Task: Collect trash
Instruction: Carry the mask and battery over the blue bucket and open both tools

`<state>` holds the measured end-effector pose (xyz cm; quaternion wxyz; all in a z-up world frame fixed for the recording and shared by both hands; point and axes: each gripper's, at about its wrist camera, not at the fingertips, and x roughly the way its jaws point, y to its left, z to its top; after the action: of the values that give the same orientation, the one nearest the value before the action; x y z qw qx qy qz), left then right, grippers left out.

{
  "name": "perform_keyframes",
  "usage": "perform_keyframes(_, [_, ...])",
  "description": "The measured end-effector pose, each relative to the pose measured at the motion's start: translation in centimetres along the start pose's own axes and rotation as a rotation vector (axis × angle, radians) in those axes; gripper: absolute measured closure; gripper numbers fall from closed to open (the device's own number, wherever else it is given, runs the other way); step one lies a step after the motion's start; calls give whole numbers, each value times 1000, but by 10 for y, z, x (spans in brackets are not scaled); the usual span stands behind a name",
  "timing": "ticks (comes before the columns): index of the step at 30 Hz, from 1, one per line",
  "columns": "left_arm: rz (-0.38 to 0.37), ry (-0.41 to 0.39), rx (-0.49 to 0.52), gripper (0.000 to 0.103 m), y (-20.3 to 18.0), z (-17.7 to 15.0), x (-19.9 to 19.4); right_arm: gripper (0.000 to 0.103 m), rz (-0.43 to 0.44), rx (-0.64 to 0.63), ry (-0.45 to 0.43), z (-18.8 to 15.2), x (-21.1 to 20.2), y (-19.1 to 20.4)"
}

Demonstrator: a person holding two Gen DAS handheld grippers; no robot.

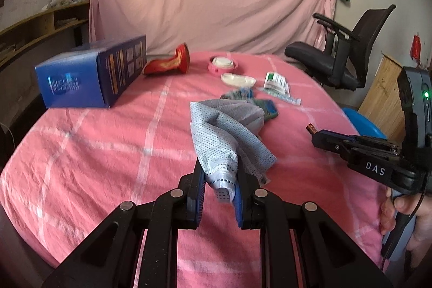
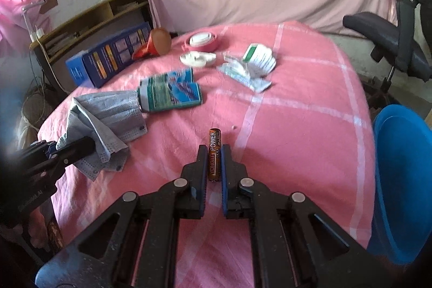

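Left gripper (image 1: 220, 180) has its jaws closed on a fold of the grey face mask (image 1: 226, 131), lifting that corner while the rest trails onto the pink checked cloth (image 1: 94, 153). Right gripper (image 2: 214, 153) pinches a brown battery (image 2: 215, 153) lengthwise between its pads, the battery's far end sticking out past the fingertips.

Taking the mask as the landmark: just beyond it lies a crumpled blue-green packet (image 2: 172, 92), touching the mask's far edge. Further beyond are a torn white-and-green wrapper (image 2: 256, 58), a white lid-like piece (image 2: 197, 58) and a pink round case (image 2: 202, 41) (open, something white inside, though blur hides what). To the mask's far left a blue carton (image 1: 91, 74) lies on its side beside a red object (image 1: 170, 62). Well to the mask's right, off the table edge, sits a blue bin (image 2: 405, 180); its contents cannot be seen.
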<state>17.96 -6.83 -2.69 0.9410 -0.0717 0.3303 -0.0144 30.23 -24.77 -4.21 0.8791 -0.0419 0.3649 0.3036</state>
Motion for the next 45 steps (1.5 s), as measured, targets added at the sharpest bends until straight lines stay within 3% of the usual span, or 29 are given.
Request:
perform_keyframes(4, [-2, -77, 35, 88, -7, 10, -12, 69, 1, -5, -135, 5, -23, 2])
perform_keyframes(12, [-61, -242, 93, 88, -38, 44, -26, 69, -77, -32, -517, 9, -92, 1])
perform_keyframes(19, [-150, -355, 201, 88, -88, 77, -25, 69, -220, 0, -691, 5, -131, -19])
perform_keyframes(26, [-266, -379, 288, 87, -141, 96, -12, 69, -372, 136, -743, 3, -157, -66])
perform_keyframes(32, [-355, -362, 347, 87, -190, 106, 9, 68, -484, 242, -721, -14, -173, -105])
perform_keyframes(40, [-425, -248, 386, 87, -240, 106, 45, 68, -541, 416, -613, -38, -174, -146])
perform_keyframes(45, [-444, -137, 400, 87, -264, 95, 74, 68, -533, 517, -535, -53, -166, -171])
